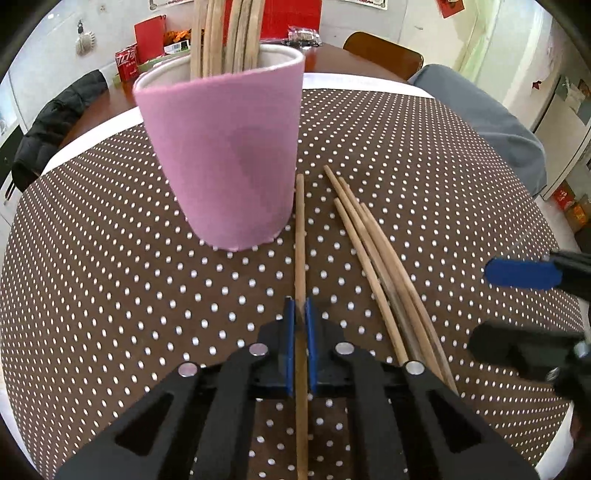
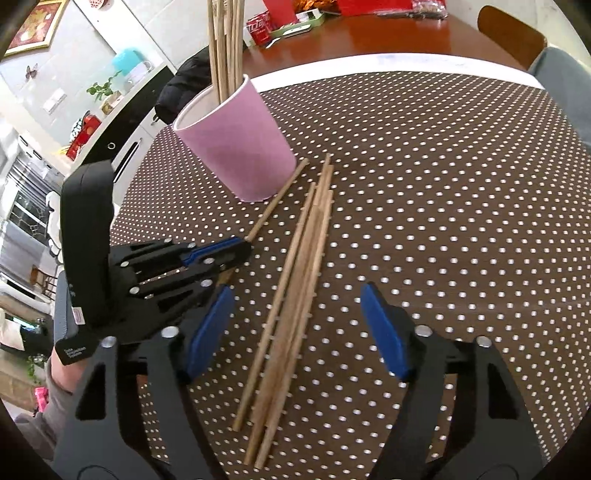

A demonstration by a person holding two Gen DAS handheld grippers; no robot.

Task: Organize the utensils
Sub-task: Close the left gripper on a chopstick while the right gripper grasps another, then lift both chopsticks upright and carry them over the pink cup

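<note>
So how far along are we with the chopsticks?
Done: several chopsticks stand in the pink cup. In hand: the left gripper is shut on a single chopstick. Left: a loose bundle on the tablecloth, between the right gripper's open jaws.

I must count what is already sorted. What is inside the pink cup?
Several wooden chopsticks stand inside the pink cup, rising above its rim. Their lower ends and the cup's bottom are covered by its wall, and their tops leave the frame, so an exact count is uncertain.

A home dining room: polka-dot tablecloth (image 1: 110, 258), wooden chair (image 1: 384, 53), framed picture (image 2: 35, 24), cola cans (image 1: 127, 61).
</note>
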